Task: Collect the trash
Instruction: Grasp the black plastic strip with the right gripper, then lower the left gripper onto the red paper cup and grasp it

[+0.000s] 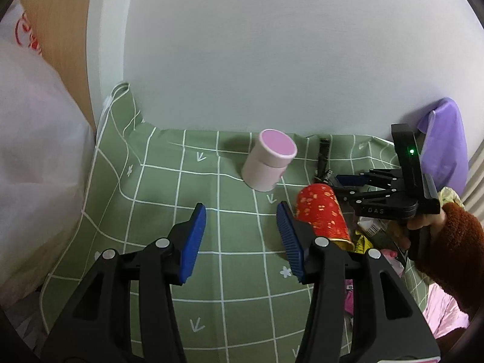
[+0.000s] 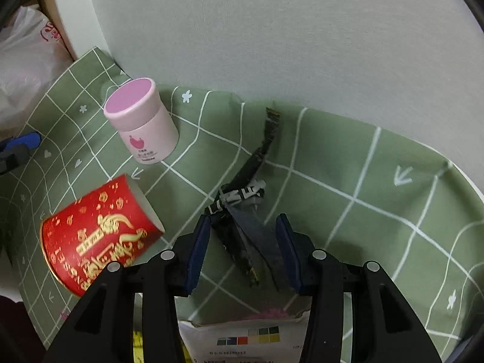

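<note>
A red paper cup with gold print (image 1: 322,217) (image 2: 99,233) lies on its side on the green checked cloth (image 1: 157,217) (image 2: 378,205). A black torn wrapper (image 2: 245,217) (image 1: 323,160) lies between my right gripper's open fingers (image 2: 242,248). The right gripper (image 1: 357,181) also shows in the left wrist view, beyond the cup. My left gripper (image 1: 242,236) is open and empty over bare cloth, just left of the cup. A pink jar (image 1: 269,158) (image 2: 140,121) stands upright near the wall.
A white plastic bag with red print (image 1: 33,151) (image 2: 27,60) hangs at the left. More wrappers and packets (image 1: 372,233) lie at the right. A white printed packet (image 2: 242,341) lies under the right gripper. A purple item (image 1: 444,148) leans by the wall.
</note>
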